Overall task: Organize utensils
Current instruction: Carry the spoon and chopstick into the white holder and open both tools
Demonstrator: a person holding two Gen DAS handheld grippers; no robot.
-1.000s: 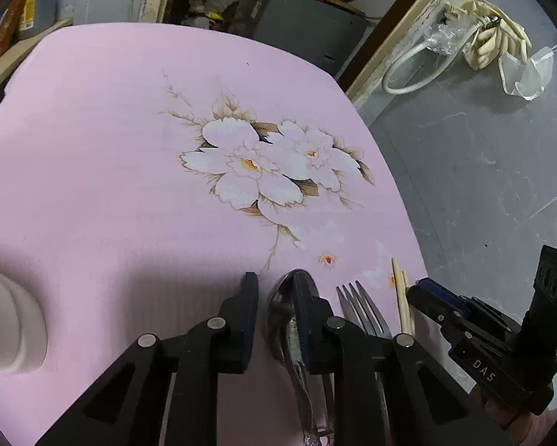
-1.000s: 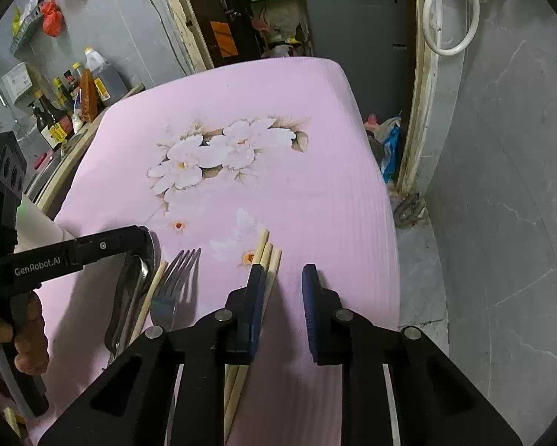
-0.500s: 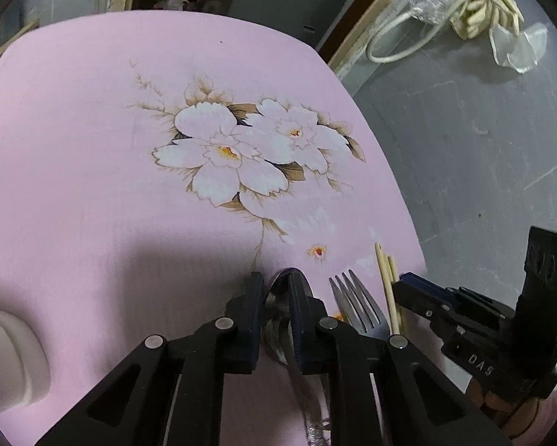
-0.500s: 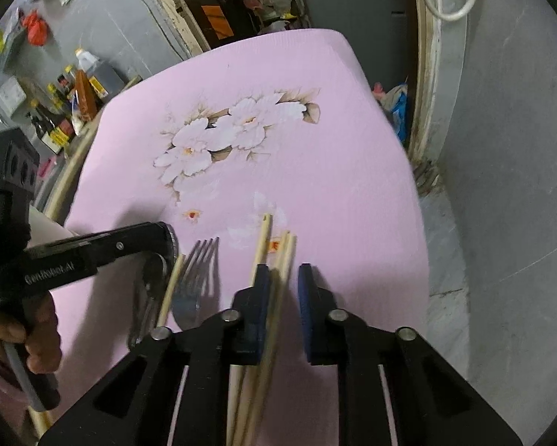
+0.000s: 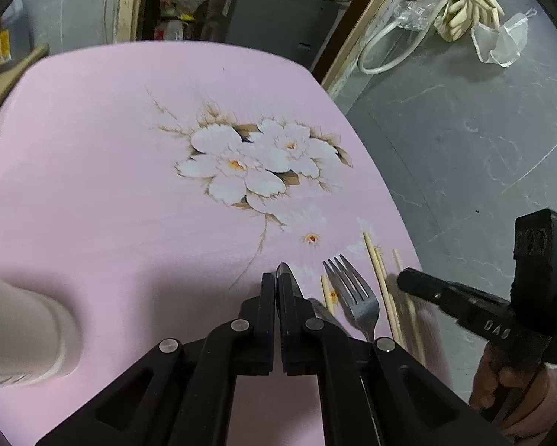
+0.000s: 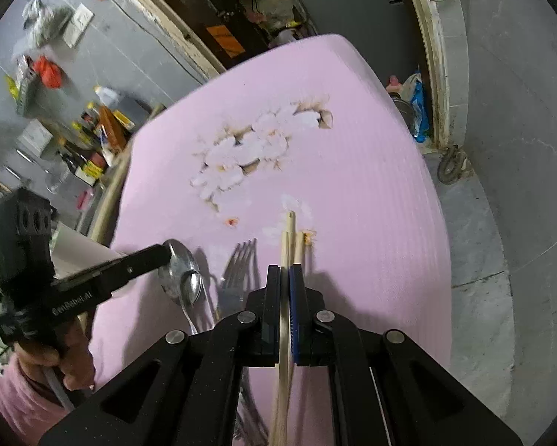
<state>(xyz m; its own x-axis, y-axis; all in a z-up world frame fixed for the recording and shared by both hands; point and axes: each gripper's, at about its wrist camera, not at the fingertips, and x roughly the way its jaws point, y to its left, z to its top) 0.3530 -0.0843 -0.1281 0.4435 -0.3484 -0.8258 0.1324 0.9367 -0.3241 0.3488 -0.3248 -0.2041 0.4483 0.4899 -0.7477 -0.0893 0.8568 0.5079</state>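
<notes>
Left gripper: the black two-finger left gripper (image 5: 276, 297) is clenched on the bowl of a shiny steel spoon (image 6: 180, 273), whose tip pokes out beyond the pads; from the right wrist view the bowl looks raised off the cloth, with its handle trailing toward 6 o'clock.
Right gripper: the black right gripper with a blue pad (image 6: 285, 297) is clamped on a pale wooden chopstick (image 6: 284, 297) that runs out toward 12 o'clock.
Fork: a steel four-tined fork (image 5: 354, 293) lies flat between the two grippers, tines toward 12 o'clock, touched by neither.
Loose chopsticks: more pale wooden sticks (image 5: 380, 282) lie on the cloth just beside the fork, at its 3 o'clock in the left wrist view.
Holder: a white cylindrical cup (image 5: 22, 330) sits at 8 o'clock in the left wrist view, probably where the utensils belong; whether it holds anything cannot be told.
Progress: early, by my judgement. Two pieces are gripped but none looks sorted yet; the fork and the other sticks remain.
Surface: a bench under a ribbed pink cloth printed with white flowers (image 5: 92, 171).
Room: grey stone-look floor (image 5: 483, 130), a dark cabinet at 12 o'clock, and bottles and jars on a shelf at 9 o'clock in the right wrist view.
</notes>
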